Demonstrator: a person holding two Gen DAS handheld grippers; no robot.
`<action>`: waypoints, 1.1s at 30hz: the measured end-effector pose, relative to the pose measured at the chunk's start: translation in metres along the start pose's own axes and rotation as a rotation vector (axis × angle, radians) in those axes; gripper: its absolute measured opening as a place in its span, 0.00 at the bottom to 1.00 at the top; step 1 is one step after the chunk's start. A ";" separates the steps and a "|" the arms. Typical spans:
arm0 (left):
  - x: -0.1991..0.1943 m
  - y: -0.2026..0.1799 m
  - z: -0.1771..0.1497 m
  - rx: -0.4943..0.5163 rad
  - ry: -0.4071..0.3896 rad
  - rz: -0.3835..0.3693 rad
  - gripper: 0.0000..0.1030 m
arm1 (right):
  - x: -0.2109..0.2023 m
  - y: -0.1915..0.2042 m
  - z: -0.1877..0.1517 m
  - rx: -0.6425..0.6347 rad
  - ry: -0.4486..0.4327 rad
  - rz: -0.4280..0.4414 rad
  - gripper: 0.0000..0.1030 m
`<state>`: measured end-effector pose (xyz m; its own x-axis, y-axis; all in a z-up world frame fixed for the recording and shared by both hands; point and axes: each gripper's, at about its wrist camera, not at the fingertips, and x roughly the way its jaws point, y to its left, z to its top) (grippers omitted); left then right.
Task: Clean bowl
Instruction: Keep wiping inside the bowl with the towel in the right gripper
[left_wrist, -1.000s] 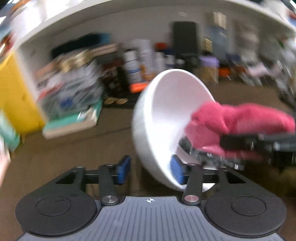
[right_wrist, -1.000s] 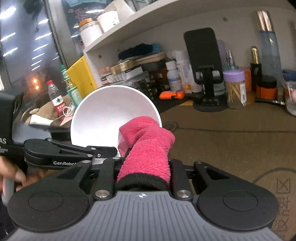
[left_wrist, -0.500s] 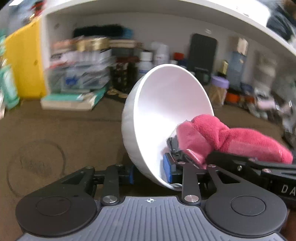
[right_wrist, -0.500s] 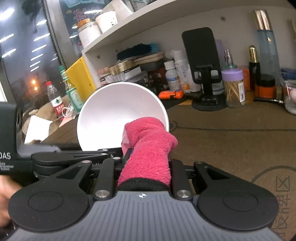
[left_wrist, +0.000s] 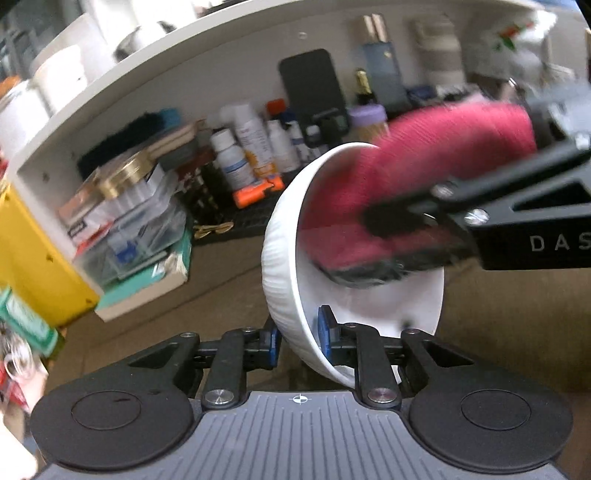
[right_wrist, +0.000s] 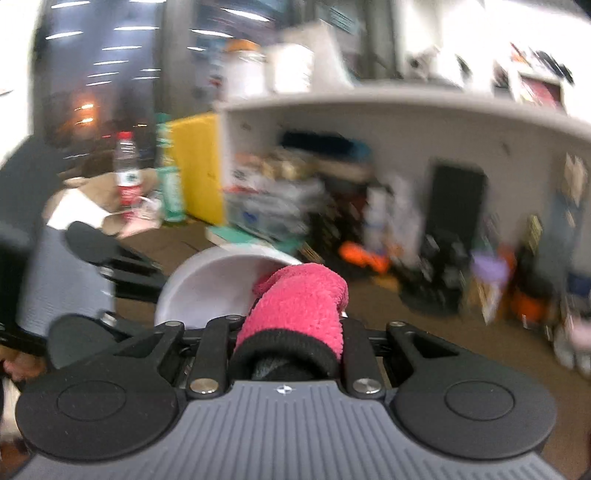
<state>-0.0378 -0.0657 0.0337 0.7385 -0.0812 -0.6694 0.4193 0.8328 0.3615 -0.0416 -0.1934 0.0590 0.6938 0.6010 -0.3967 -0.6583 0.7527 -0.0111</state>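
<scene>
Cluttered white shelving now tilts behind the brown table. Left gripper, open a second ago, is closing on the white bowl's rim, holding it tipped. Right gripper stays clamped on the pink cloth, risen to the upper rim.

Left gripper clamps the white bowl by its rim

Here the blue pads are closing on the lower rim, one inside the bowl and one outside, and the bowl is tipped on its side with its mouth to the right. In from the right comes the right gripper, black, gripping a pink cloth, blurred, that reaches into the bowl's upper half. Behind, on the brown tabletop, stand bottles, a black phone on a stand and a stack of boxes under a white shelf, with something yellow at far left
</scene>
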 end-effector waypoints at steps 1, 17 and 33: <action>0.000 0.003 0.001 0.016 0.008 -0.011 0.21 | -0.001 0.006 0.002 -0.043 -0.017 0.023 0.21; 0.012 0.034 0.007 -0.071 0.001 0.003 0.32 | -0.002 -0.017 -0.043 0.111 0.070 0.008 0.20; 0.022 0.037 -0.036 -0.762 -0.065 -0.232 0.57 | 0.001 -0.026 -0.050 0.225 0.101 0.001 0.20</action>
<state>-0.0248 -0.0168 0.0091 0.7158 -0.3106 -0.6254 0.1072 0.9339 -0.3411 -0.0383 -0.2251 0.0133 0.6529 0.5805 -0.4865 -0.5697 0.7997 0.1896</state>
